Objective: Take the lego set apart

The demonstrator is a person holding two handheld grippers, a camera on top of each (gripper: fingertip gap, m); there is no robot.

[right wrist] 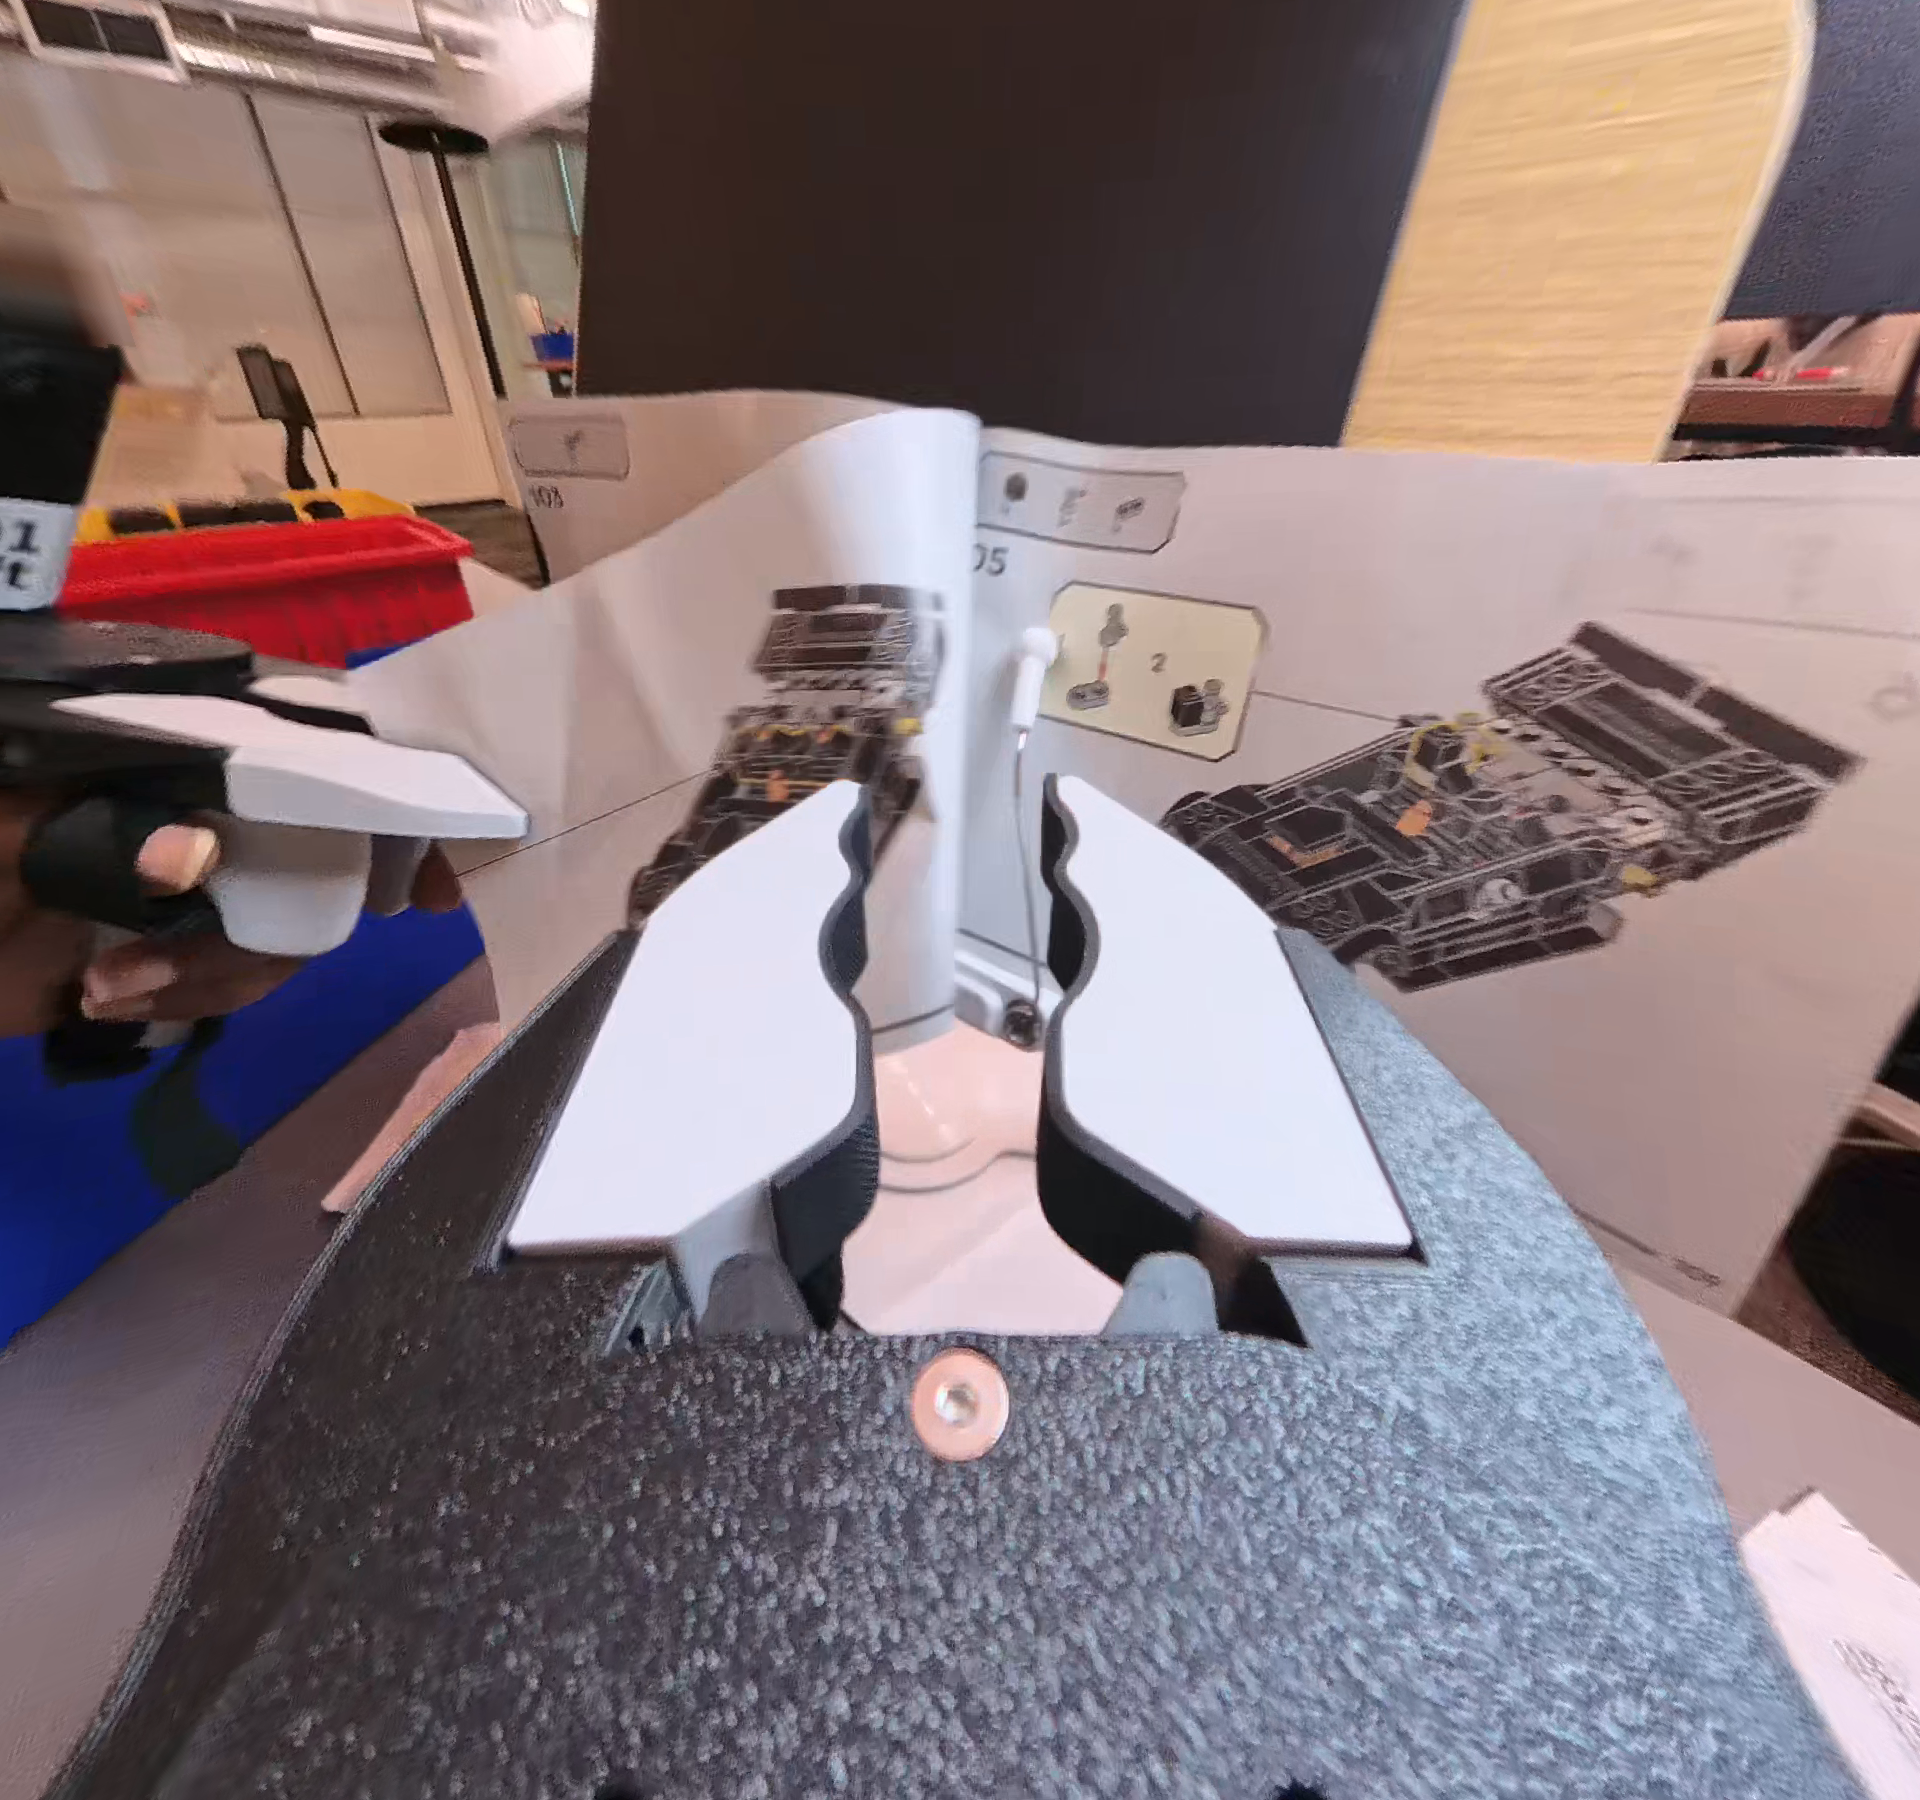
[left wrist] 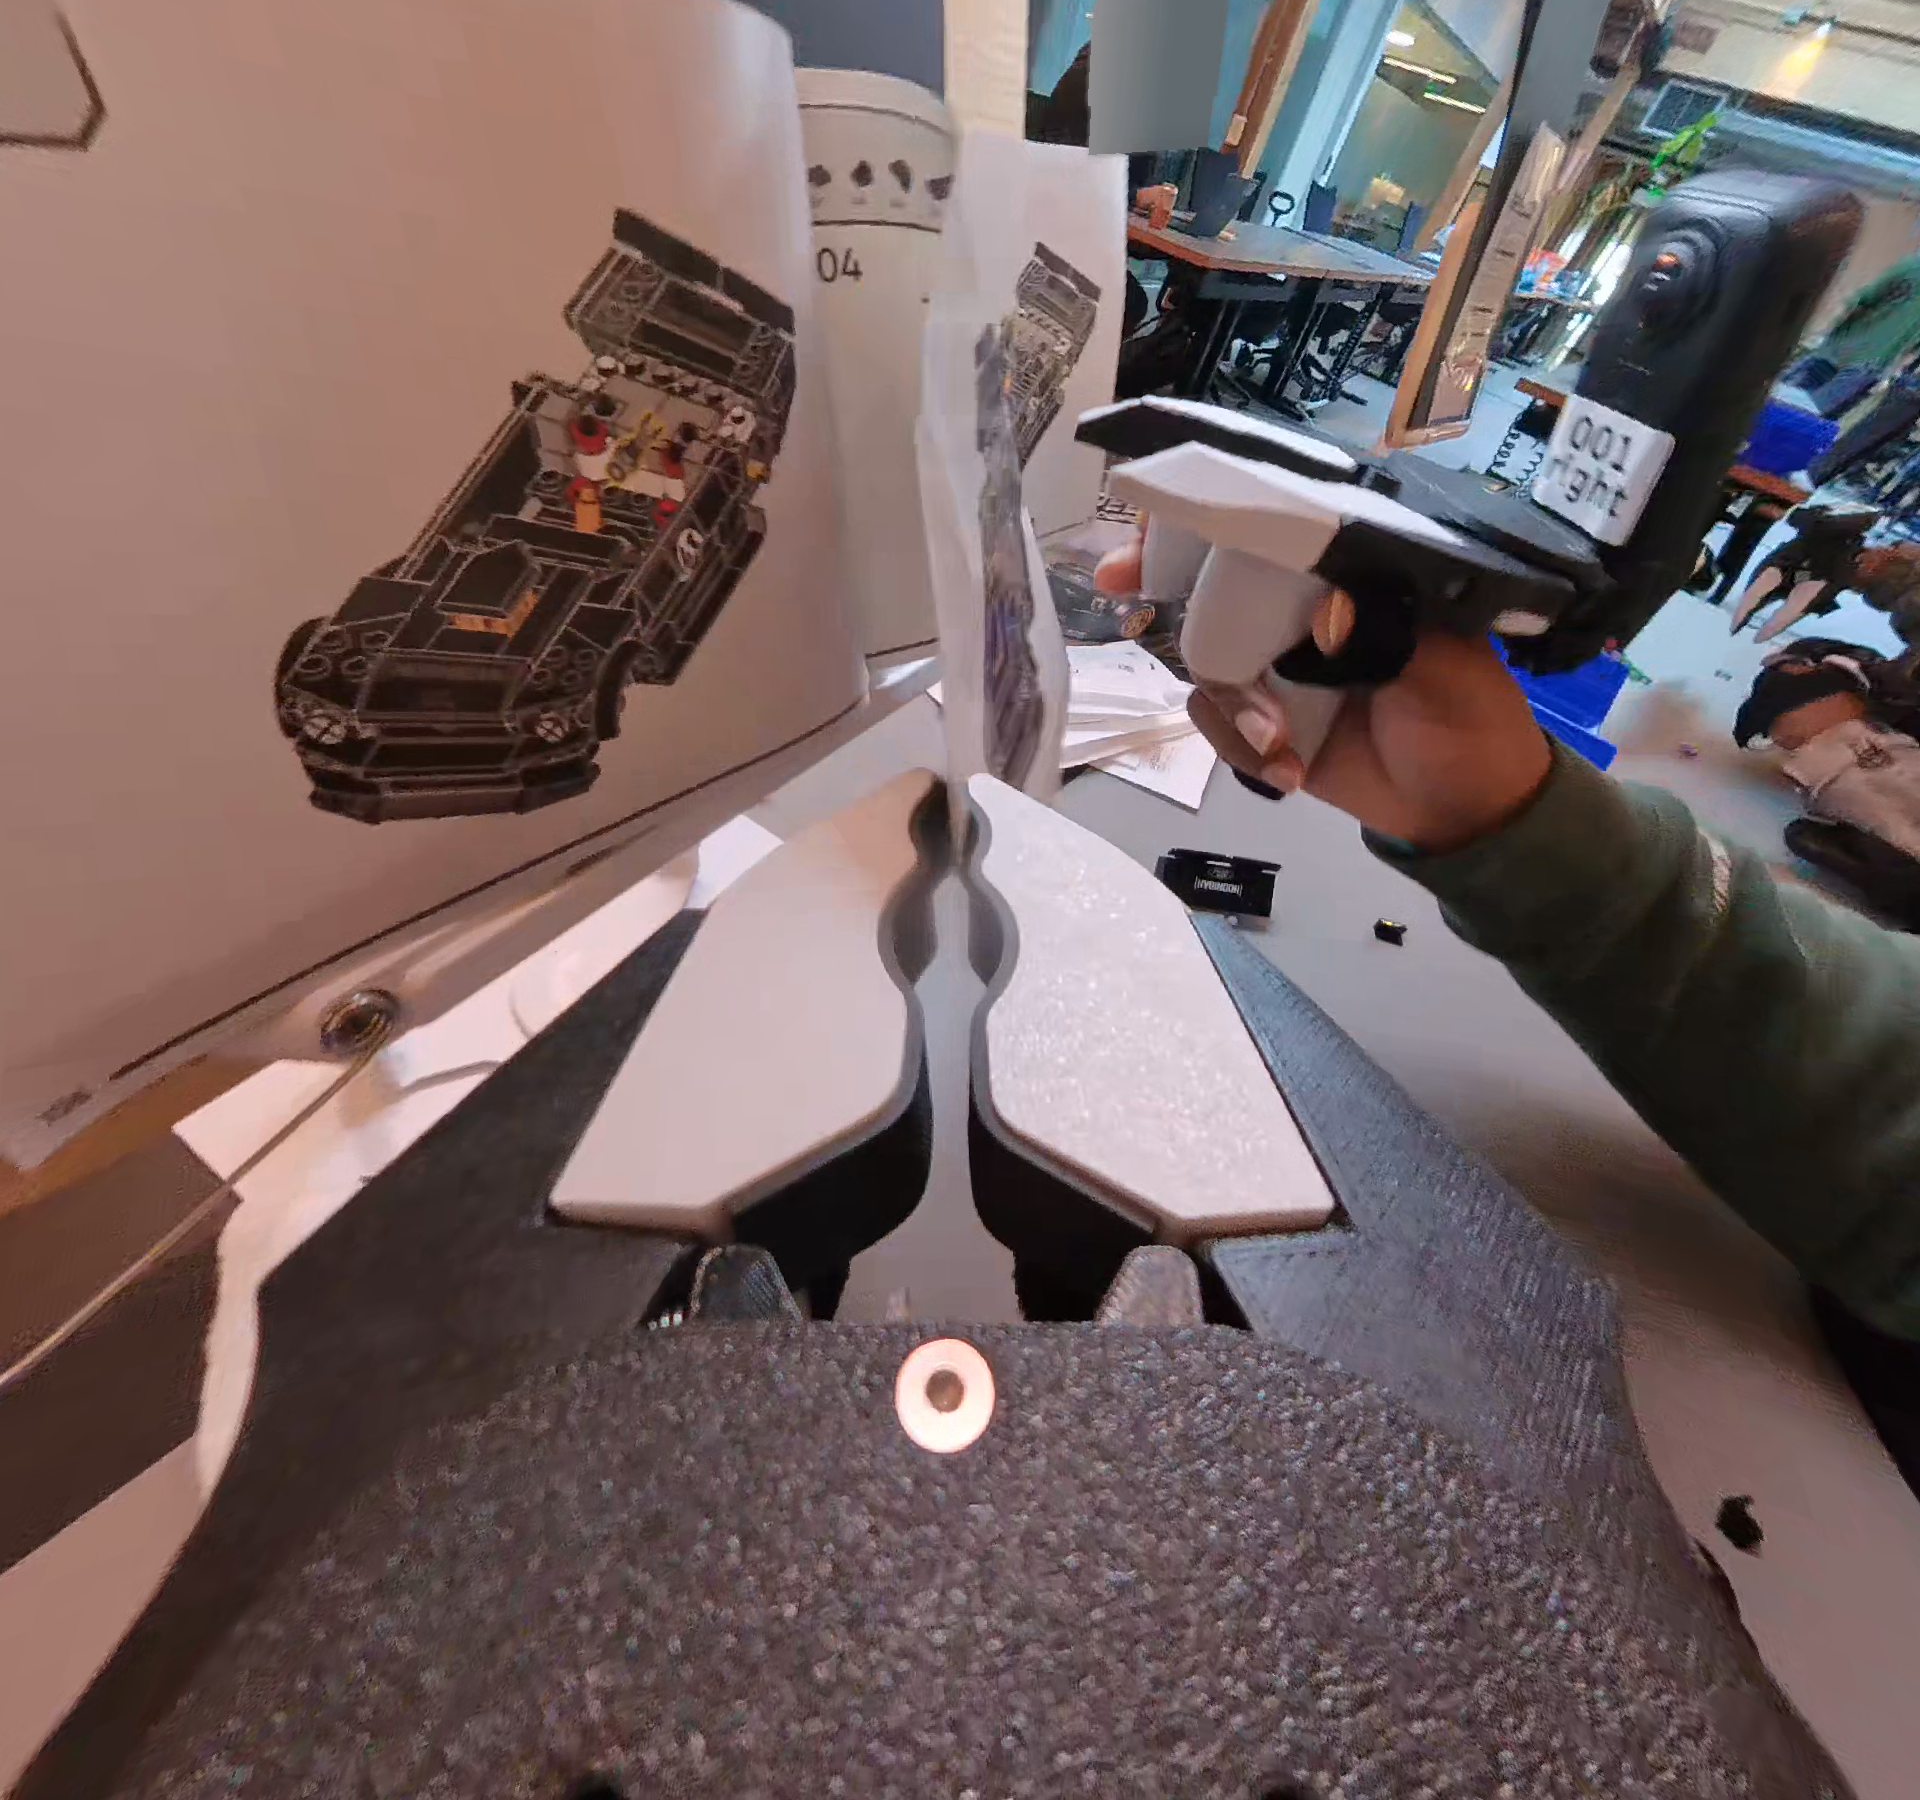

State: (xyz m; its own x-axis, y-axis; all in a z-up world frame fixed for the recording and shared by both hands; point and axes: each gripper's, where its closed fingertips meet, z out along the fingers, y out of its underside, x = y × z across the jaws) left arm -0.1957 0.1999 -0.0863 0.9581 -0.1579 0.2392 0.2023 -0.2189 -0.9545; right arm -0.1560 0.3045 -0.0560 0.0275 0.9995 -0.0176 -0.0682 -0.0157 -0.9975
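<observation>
The open instruction booklet [left wrist: 416, 316] stands upright and shows drawings of a black car. My left gripper [left wrist: 951, 815] is shut on the lower edge of one thin booklet page [left wrist: 987, 555], which rises edge-on from the fingertips. My right gripper [right wrist: 951, 815] is open; a curled page [right wrist: 925, 690] stands between its fingers without being pressed. It also shows in the left wrist view [left wrist: 1101, 451], held by a hand near the same page. The left gripper [right wrist: 499, 815] shows at the left of the right wrist view. A black lego part [left wrist: 1218, 883] and a tiny black piece [left wrist: 1387, 929] lie on the grey table [left wrist: 1455, 1179].
Part of a dark lego car [left wrist: 1091, 597] shows behind the hand. Loose white sheets [left wrist: 1132, 711] lie beyond it. A white stand with a thin cable [right wrist: 1029, 690] is behind the pages. A red bin [right wrist: 260, 566] is at the left, a blue bin [left wrist: 1558, 701] at the right. Left tips to right tips: about 12 cm.
</observation>
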